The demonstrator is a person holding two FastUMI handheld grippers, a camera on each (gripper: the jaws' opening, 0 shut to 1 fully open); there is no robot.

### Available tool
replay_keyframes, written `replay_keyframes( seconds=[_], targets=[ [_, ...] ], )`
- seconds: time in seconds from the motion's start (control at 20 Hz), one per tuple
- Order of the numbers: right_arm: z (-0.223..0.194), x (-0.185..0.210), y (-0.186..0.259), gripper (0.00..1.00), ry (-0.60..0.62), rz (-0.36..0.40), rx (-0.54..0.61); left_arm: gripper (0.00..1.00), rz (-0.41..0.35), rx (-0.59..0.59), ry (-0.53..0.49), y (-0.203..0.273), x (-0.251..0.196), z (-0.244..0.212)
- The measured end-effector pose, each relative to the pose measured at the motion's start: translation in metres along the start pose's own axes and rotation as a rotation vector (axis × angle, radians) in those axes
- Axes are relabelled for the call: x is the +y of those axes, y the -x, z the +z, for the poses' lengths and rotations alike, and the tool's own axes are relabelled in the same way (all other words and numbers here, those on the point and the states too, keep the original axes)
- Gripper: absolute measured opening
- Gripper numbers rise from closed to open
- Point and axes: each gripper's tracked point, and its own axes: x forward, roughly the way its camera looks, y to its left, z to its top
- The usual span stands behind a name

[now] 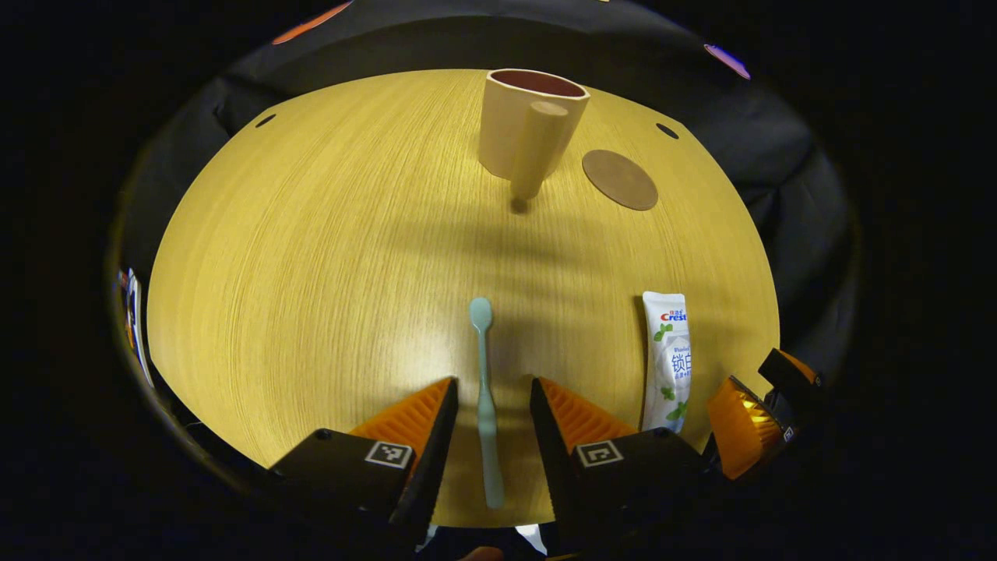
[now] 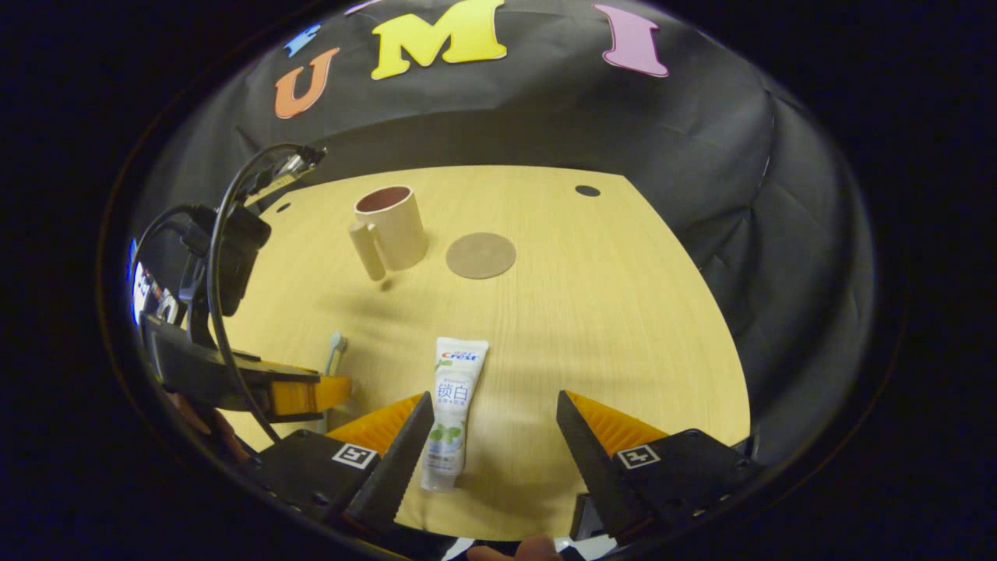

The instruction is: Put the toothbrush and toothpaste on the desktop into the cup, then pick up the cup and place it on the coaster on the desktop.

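toothpaste (image 2: 454,409) flat on desktop (image 2: 607,327)

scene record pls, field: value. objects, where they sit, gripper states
cup: upright on desk, nothing seen inside
coaster: flat beside cup, bare
toothbrush: flat on desk, between left gripper fingers, no contact seen
toothpaste: flat on desk, by one finger of right gripper
left gripper: open
right gripper: open
task progress: nothing in cup yet

The pale wood-grain desk (image 1: 311,257) has a soft sheen, the round brown coaster (image 1: 620,179) is matt, and the white toothpaste tube (image 2: 453,405) glossy plastic.
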Motion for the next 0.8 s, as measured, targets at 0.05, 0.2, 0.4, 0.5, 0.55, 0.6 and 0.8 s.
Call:
replay_keyframes(
  seconds=[0.05, 0.2, 0.4, 0.5, 0.55, 0.6, 0.8],
  targets=[
    [-0.001, 0.001, -0.002, 0.95, -0.001, 0.0, 0.004, 0.59, 0.003, 0.004, -0.003, 0.002, 0.0, -0.001],
    [-0.005, 0.005, -0.008, 0.98, -0.015, 0.003, 0.021, 0.45, 0.011, 0.015, -0.028, 0.005, 0.007, 0.0],
    [-0.009, 0.012, -0.017, 0.94, -0.016, 0.009, 0.046, 0.16, 0.028, 0.014, -0.007, 0.008, 0.014, 0.0],
    [-0.012, 0.017, -0.023, 0.93, -0.019, 0.014, 0.059, 0.11, 0.009, 0.019, -0.003, 0.005, 0.013, 0.0],
    [-0.013, 0.018, -0.026, 0.93, -0.018, 0.012, 0.065, 0.09, -0.003, 0.022, -0.002, 0.005, 0.013, -0.001],
    [-0.014, 0.02, -0.029, 0.93, -0.016, 0.013, 0.07, 0.08, -0.009, 0.026, -0.005, 0.006, 0.013, -0.001],
    [-0.022, 0.028, -0.039, 0.93, -0.017, 0.019, 0.109, 0.05, -0.031, 0.015, 0.001, 0.01, 0.014, -0.001]
  ],
)
